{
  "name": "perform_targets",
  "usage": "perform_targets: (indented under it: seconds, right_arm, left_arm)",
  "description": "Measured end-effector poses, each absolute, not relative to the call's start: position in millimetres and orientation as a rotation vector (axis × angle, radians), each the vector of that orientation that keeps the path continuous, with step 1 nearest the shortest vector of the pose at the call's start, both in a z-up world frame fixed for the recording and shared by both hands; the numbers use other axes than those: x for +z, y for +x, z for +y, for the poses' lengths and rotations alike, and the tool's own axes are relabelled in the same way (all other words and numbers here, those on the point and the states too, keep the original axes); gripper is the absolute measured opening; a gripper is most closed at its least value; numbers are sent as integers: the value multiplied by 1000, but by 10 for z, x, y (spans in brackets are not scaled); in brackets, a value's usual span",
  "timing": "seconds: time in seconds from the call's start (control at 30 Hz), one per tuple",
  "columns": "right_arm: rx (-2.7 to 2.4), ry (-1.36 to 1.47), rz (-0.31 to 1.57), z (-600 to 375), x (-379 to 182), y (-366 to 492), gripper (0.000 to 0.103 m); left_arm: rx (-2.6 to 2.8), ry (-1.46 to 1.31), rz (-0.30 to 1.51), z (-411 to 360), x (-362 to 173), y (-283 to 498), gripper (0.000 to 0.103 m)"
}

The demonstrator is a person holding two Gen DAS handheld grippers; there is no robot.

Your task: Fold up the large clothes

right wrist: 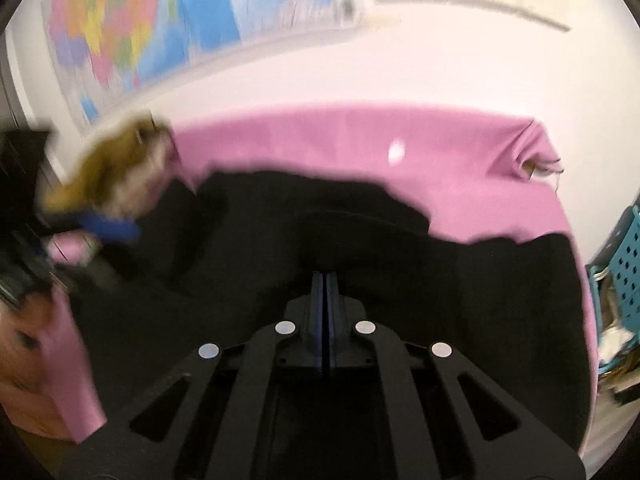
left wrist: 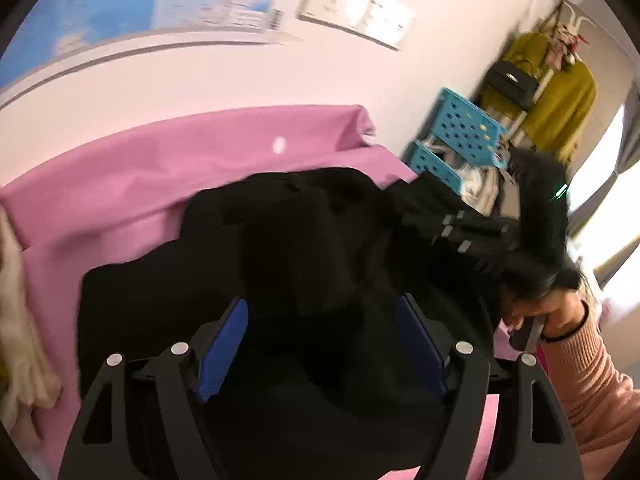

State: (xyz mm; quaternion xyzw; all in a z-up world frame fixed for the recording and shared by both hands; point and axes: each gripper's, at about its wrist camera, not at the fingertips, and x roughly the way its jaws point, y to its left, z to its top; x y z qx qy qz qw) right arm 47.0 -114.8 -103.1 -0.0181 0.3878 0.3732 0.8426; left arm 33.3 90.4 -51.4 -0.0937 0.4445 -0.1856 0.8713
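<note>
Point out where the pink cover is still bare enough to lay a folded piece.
Bare pink cover runs along the wall behind the black garment, widest toward the far right corner by the blue crates. A narrower strip shows left of the garment, bordered by the cream garment. The middle and near side are crowded: the black garment and both hand-held grippers.

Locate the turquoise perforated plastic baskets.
Left wrist view, right of centre: the turquoise perforated plastic baskets stand stacked past the pink cloth-covered table's right end.
</note>
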Motion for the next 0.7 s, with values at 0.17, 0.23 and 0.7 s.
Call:
perform_targets:
  seconds: [0.17, 0.23, 0.7]
  right_arm:
    - [755, 70, 634, -1480, -487, 443, 1]
    - [714, 93, 597, -1533, -425, 491, 1]
    - [650, 18, 833, -1331, -1131, 732, 34]
  left_arm:
    - [-261, -150, 929, 845, -508, 602, 10]
    - [-250, -163, 824, 902, -264, 632, 10]
    - [-124, -13, 941, 802, -749, 737, 60]
